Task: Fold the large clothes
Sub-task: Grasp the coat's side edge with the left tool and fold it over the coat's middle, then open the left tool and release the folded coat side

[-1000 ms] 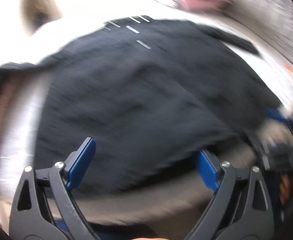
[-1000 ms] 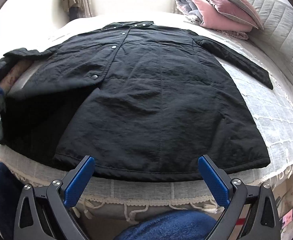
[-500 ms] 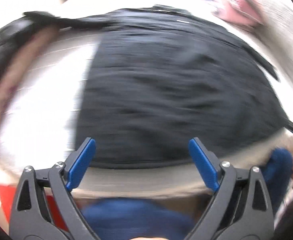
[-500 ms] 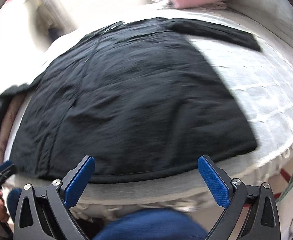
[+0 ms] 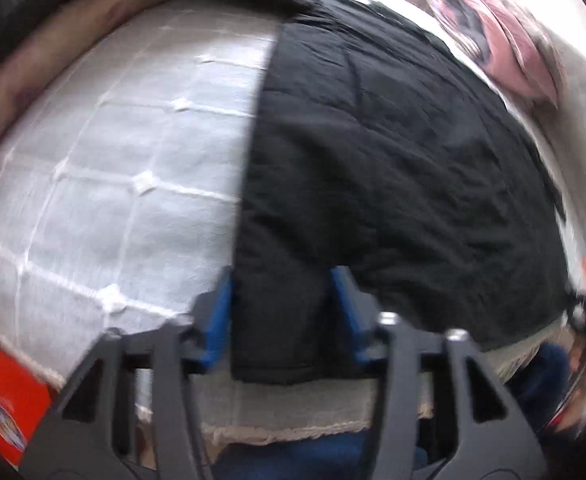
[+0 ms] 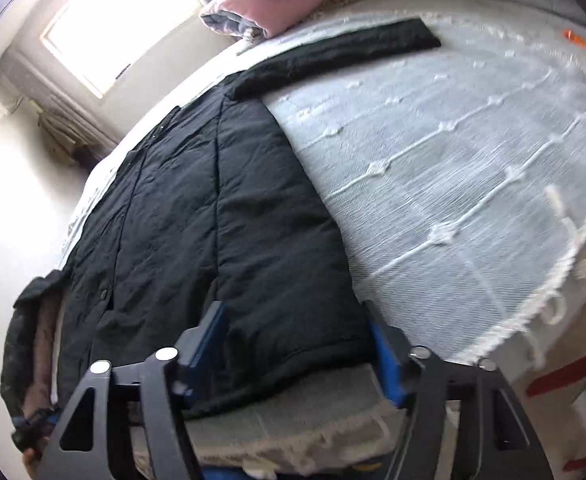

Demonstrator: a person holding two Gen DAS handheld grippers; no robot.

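Left gripper (image 5: 281, 312): at the left hem corner of the coat; fingers (image 5: 217, 320) part-way in and closing, the corner between them. Whether the pads press yet, cannot tell.
Coat (image 5: 393, 152): black, quilted, spread flat on the bed (image 5: 133, 184), hem at the near edge, collar far; one sleeve (image 6: 333, 52) lies out across the white cover.
Right gripper (image 6: 297, 356): at the right hem corner (image 6: 313, 344); fingers (image 6: 209, 340) about half open and closing, cloth between them, pads apparently not yet gripping.
Handling (judged): soft and limp, bulky from padding, likely moderately heavy; shell looks smooth, so may slip from a shallow pinch.
Where to grip (judged): deep on both hem corners, catching every layer plus the stitched edge; lift both evenly.
Far side: folded pink bedding (image 6: 269, 4) beyond the collar, apart.
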